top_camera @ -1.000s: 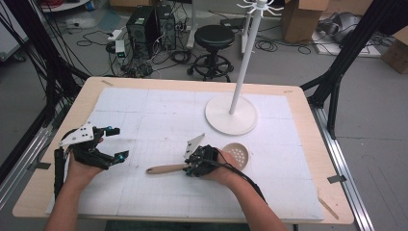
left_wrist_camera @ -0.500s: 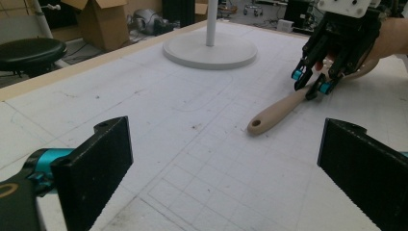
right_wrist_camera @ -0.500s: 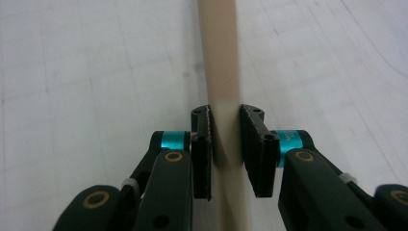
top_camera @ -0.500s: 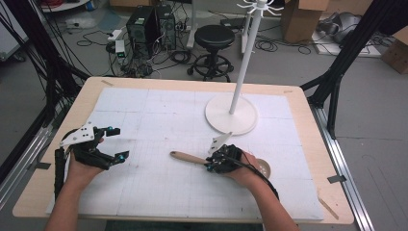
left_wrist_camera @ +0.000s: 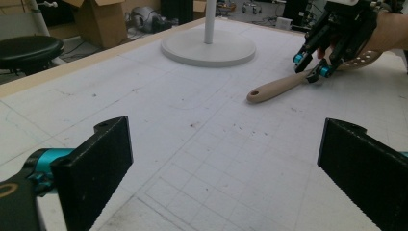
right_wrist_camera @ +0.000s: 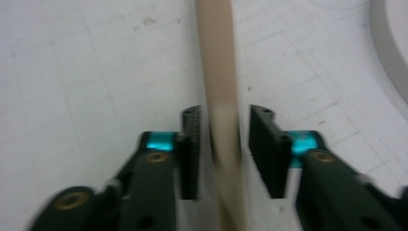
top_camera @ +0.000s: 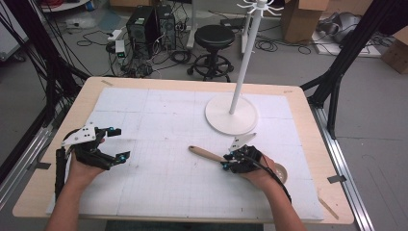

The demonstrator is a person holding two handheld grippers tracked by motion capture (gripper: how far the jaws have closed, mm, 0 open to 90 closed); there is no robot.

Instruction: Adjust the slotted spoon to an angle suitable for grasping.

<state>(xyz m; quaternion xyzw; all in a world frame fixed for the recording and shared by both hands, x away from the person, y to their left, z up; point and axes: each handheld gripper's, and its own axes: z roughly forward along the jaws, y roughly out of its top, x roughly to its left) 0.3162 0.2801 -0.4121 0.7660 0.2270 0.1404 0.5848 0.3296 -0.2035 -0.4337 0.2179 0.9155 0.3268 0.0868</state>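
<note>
A beige wooden spoon (top_camera: 204, 154) lies on the white gridded mat (top_camera: 163, 120), handle pointing left and bowl hidden mostly under the person's right hand. My right gripper (top_camera: 226, 163) straddles the handle. In the right gripper view the handle (right_wrist_camera: 216, 57) runs between the jaws with a thin gap on each side, so my right gripper (right_wrist_camera: 224, 149) is narrowly open around it. My left gripper (top_camera: 119, 143) rests at the mat's left side, wide open and empty. The left gripper view has its own jaws (left_wrist_camera: 223, 173) spread apart, with the spoon (left_wrist_camera: 276, 86) and right gripper (left_wrist_camera: 310, 67) farther off.
A white hanger stand with a round base (top_camera: 231, 115) rises at the back right of the mat. Its base (left_wrist_camera: 207, 48) lies just beyond the spoon. A black stool (top_camera: 214, 38), computer towers and cardboard boxes stand on the floor past the table.
My right gripper and the spoon have shifted right and slightly toward the stand, the handle swinging to point up-left. The left gripper has stayed in place, open.
</note>
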